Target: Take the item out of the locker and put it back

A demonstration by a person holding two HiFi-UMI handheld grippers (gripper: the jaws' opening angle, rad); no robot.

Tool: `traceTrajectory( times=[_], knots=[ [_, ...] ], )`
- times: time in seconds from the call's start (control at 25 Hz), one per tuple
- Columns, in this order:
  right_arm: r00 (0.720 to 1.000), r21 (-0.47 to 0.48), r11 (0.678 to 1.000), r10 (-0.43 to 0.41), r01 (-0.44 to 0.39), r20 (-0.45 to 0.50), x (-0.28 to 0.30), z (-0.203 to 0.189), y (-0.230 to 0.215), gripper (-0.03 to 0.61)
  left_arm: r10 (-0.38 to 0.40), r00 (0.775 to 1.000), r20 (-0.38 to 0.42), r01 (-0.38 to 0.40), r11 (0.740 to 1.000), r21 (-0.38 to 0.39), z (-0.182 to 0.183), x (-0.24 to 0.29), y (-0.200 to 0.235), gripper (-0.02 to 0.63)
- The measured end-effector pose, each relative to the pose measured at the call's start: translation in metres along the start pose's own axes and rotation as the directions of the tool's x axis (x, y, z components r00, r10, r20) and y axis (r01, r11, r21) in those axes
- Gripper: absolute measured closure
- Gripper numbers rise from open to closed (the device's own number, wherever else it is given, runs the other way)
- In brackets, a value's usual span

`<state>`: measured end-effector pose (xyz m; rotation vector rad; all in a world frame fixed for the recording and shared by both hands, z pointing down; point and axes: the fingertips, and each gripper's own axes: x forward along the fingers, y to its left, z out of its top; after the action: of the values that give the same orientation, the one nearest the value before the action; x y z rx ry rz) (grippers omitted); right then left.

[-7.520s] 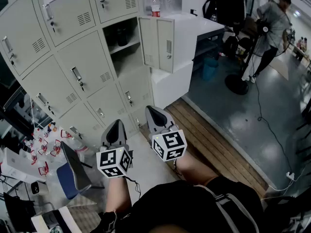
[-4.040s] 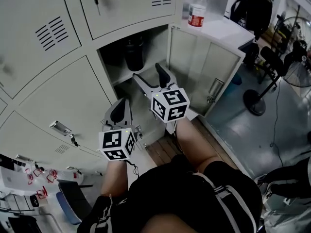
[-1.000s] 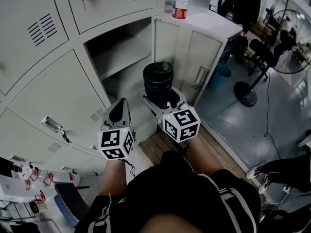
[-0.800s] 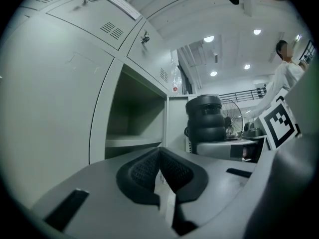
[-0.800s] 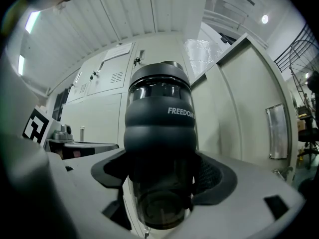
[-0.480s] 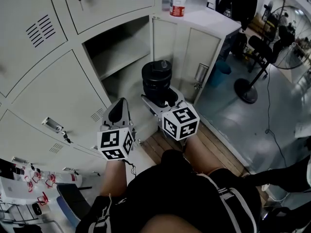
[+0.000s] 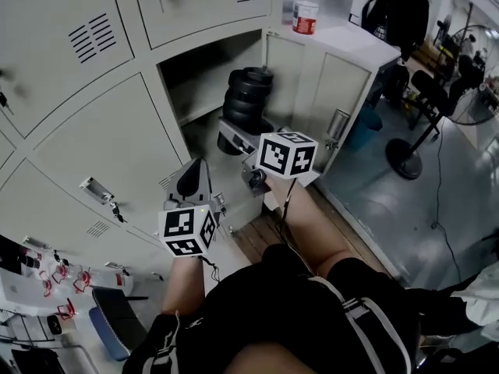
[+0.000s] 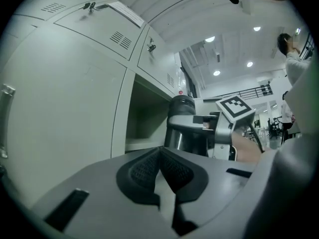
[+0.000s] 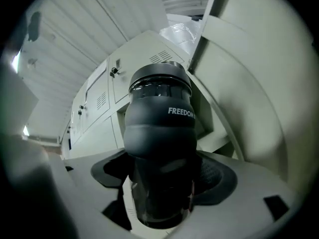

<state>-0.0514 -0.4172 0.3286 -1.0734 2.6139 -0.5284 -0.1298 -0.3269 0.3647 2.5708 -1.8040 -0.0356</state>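
Note:
A black bottle (image 7: 247, 100) with ribbed sides is held tilted at the mouth of the open locker (image 7: 196, 92), its top toward the compartment. My right gripper (image 7: 236, 137) is shut on the bottle's lower part. The right gripper view shows the bottle (image 9: 159, 128) filling the space between the pads of that gripper (image 9: 162, 183). My left gripper (image 7: 192, 174) hangs lower left, in front of a closed locker door, shut with nothing in it. In the left gripper view its pads (image 8: 160, 158) meet, and the bottle (image 8: 180, 126) shows beyond them.
The locker's door (image 7: 331, 104) stands swung open to the right. A clear water bottle (image 7: 306, 10) stands on the white cabinet top behind it. Closed locker doors (image 7: 101, 154) surround the compartment. A standing fan (image 7: 425, 92) is on the grey floor at right.
My right gripper has lifted the black bottle from upright in front of the locker and tipped it toward the open compartment. The left gripper has stayed in place.

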Motion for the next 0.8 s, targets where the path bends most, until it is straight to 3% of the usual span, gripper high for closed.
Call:
traceTrajectory(
  times=[0.2,0.36,0.64,0.8],
  knots=[
    [0.999,0.171,0.984,0.053,-0.054,0.012,0.04,0.014,-0.001,0.183,0.045,0.999,0.025,-0.045,0.999,0.004,0.009,-0.009,0.022,0.601],
    [0.998,0.222,0.974,0.055,-0.051,-0.013,0.07,0.016,-0.008,0.183,0.089,0.995,0.032,-0.089,0.996,0.004,0.012,-0.016,0.042,0.601],
    [0.999,0.128,0.992,-0.004,0.008,-0.036,0.113,0.031,-0.024,0.183,0.123,0.992,0.023,-0.123,0.992,0.009,0.009,-0.024,0.06,0.601],
    [0.996,-0.045,0.996,-0.082,0.08,-0.037,0.132,0.043,-0.029,0.183,0.136,0.991,0.015,-0.136,0.991,0.013,0.004,-0.027,0.065,0.601]
  ],
)
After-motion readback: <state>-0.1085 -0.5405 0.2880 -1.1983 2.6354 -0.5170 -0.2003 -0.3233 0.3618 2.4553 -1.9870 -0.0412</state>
